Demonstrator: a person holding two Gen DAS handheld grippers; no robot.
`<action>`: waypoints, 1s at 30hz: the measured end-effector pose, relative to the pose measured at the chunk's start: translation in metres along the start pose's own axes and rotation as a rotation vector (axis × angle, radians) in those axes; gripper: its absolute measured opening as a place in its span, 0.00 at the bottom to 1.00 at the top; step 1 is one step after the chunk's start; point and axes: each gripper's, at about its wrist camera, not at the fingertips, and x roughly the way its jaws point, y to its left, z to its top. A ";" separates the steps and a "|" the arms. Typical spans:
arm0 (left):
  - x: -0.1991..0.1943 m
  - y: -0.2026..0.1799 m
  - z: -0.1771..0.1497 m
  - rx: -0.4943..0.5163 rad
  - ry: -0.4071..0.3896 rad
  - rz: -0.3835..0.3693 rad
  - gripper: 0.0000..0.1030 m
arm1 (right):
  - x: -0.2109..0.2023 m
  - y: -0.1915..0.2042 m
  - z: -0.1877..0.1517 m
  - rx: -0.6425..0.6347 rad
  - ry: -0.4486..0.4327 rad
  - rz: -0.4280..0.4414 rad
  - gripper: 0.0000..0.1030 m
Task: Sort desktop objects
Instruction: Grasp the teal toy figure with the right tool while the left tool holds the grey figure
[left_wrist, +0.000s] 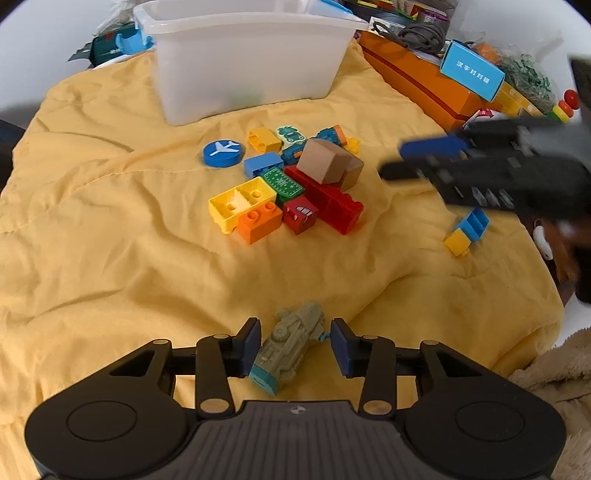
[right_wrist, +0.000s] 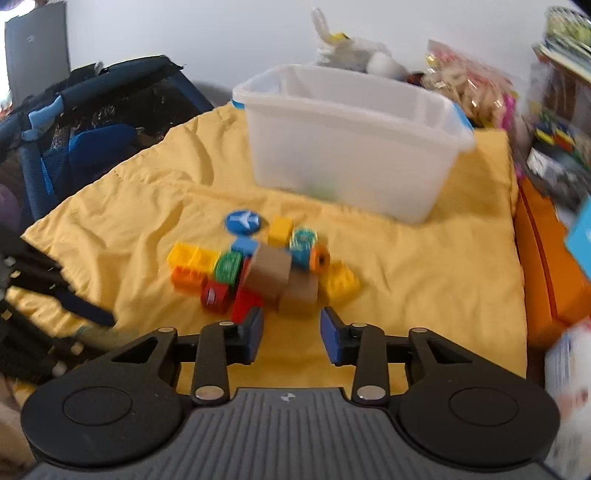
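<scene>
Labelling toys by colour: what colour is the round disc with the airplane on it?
Blue with a white airplane; clearest in the left wrist view.

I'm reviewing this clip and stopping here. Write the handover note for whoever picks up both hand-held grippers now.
Left hand-held gripper: open, straddling the grey-green toy vehicle on the yellow cloth; the right pad is clear of it.
Right hand-held gripper: open, empty, near the block pile.
Things: blocks, two cardboard cubes and blue airplane disc lie before the translucent bin; a blue-yellow block lies apart.
Done: bin contents unclear.
Left: nearly everything.
</scene>
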 end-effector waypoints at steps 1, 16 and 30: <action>-0.001 0.001 -0.001 -0.004 -0.001 -0.001 0.44 | 0.003 0.000 0.006 -0.022 -0.015 -0.018 0.33; -0.003 -0.005 -0.007 -0.001 0.014 0.003 0.46 | 0.077 -0.020 0.040 -0.091 0.052 0.089 0.33; -0.002 -0.005 -0.007 -0.022 0.026 0.002 0.47 | 0.057 -0.013 0.037 -0.217 0.061 0.078 0.22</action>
